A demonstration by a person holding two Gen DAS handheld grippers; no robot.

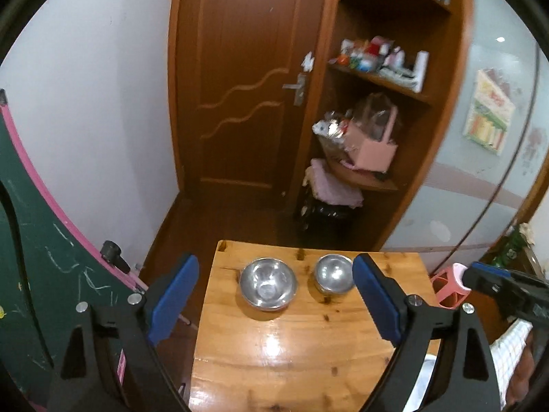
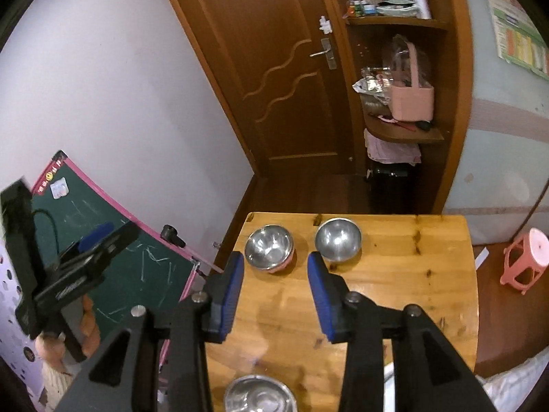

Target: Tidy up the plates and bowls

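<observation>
bowls (image 1: 268, 283) (image 1: 333, 273): upright, side by side | left gripper (image 1: 276, 297): spread | right gripper (image 2: 276, 293): spread, seemingly empty

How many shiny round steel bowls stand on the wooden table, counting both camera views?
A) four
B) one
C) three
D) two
C: the right wrist view shows two steel bowls at the far edge of the wooden table and a third at the near edge.

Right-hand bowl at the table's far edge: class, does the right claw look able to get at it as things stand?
Probably yes. The right claw is open and empty, and only bare wooden table lies between it and the right-hand bowl. The neighbouring left-hand bowl stands apart from it, leaving the rim free.
</observation>
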